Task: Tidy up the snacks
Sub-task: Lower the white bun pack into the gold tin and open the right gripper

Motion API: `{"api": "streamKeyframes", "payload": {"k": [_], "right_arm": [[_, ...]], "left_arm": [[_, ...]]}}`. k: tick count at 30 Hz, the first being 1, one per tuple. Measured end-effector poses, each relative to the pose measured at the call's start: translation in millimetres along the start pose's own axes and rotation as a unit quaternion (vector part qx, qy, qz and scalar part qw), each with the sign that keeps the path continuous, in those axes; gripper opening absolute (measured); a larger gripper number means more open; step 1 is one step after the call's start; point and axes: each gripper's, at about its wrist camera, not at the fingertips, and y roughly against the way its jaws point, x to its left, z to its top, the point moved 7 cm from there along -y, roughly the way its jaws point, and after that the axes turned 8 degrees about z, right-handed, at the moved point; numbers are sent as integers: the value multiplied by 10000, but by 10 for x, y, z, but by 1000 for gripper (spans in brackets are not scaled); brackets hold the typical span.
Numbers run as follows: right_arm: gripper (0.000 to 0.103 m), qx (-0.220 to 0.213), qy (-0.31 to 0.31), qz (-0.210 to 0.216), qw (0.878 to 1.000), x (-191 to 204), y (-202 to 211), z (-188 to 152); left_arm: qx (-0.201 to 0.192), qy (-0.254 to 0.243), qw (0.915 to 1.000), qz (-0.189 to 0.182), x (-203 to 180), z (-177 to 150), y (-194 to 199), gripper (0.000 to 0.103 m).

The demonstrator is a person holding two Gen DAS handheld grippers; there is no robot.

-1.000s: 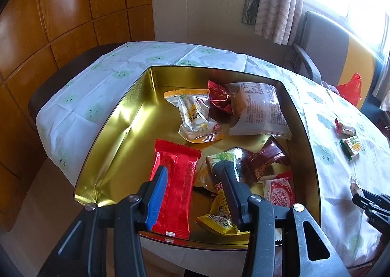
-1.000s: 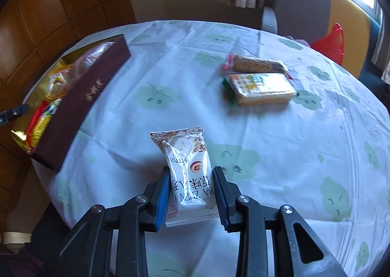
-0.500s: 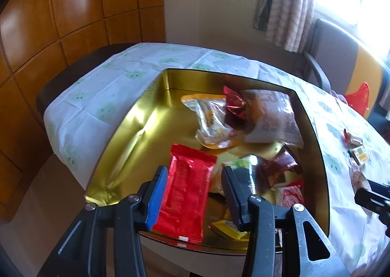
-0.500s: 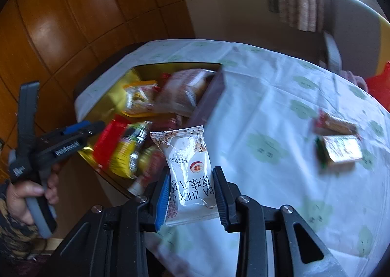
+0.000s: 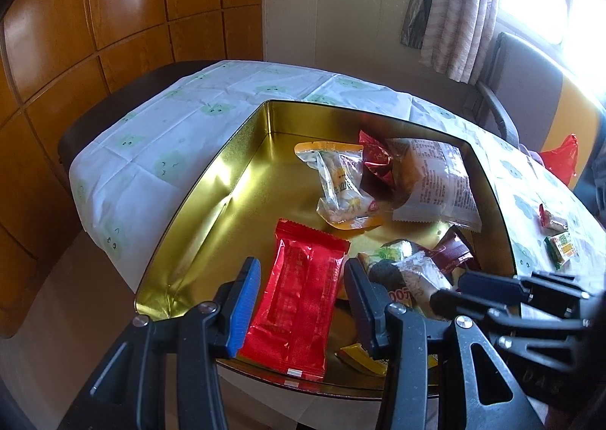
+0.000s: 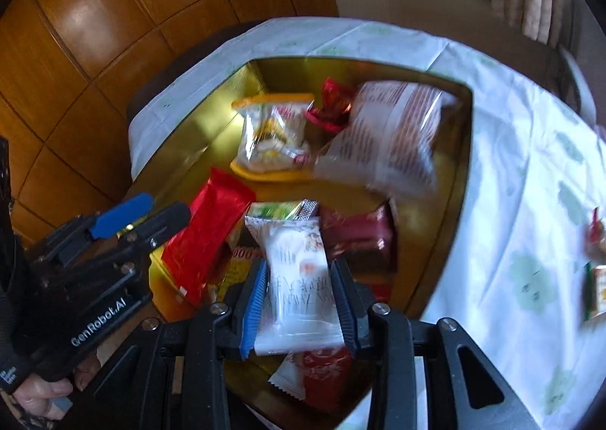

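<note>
A gold tin (image 5: 212, 210) sits at the near edge of the table with several snack packets inside. Among them are a red packet (image 5: 303, 297), a yellow-edged clear one (image 5: 341, 183) and a large clear printed one (image 5: 435, 183). My left gripper (image 5: 302, 271) hangs over the tin's near rim above the red packet, its jaws apart with nothing between them. My right gripper (image 6: 299, 271) is shut on a white snack packet (image 6: 295, 259) and holds it above the near part of the tin (image 6: 464, 164). In the left wrist view the right gripper (image 5: 450, 291) comes in from the right.
Loose snacks (image 5: 560, 248) lie on the white tablecloth (image 5: 170, 149) to the right of the tin. A grey and yellow chair (image 5: 530, 89) with a red bag (image 5: 564, 161) stands behind. Wood panelling runs along the left. A gloved hand (image 6: 38, 392) holds the left gripper (image 6: 166, 204).
My right gripper carried the white packet leftward from the bare tablecloth to above the tin and has come into the left wrist view. The left gripper has hardly moved.
</note>
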Motion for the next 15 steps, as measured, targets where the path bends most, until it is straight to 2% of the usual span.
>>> {"api": "streamKeyframes", "payload": {"k": [5,6,9,15], "right_arm": [[36,-126,307,-34,9994,97,115,-53],[35,-111,378,-43,9992,116,124,-69],[20,-8,502,-174,9986,102,78,-106],[17,40,597,-402,9974,57,-84,-37]], "left_arm": [[-1,10,10000,8,0,1,9,47],[-20,14,10000,10,-1,6,19,47],[-37,14,10000,5,-10,16,34,47],[-47,-11,10000,-14,-35,20,52,47]]}}
